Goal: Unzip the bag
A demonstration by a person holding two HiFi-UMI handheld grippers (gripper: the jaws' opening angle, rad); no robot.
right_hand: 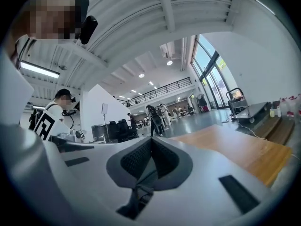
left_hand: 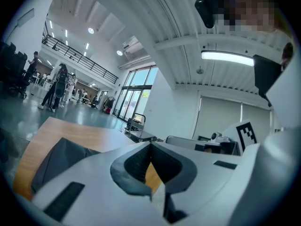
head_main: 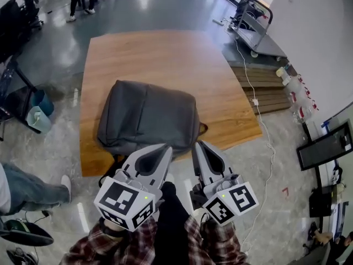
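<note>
We are holding the left claw [head_main: 164, 149] and right claw [head_main: 198, 144] closed, empty. The bag [head_main: 148, 116] is lying just beyond them on the tabletop [head_main: 165, 54].

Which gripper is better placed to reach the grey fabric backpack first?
Left, probably: the left gripper points onto the grey fabric backpack, which shows in its view; the right gripper aims past the bag's corner, seeing only wooden platform. Both are shut, touching nothing.
</note>
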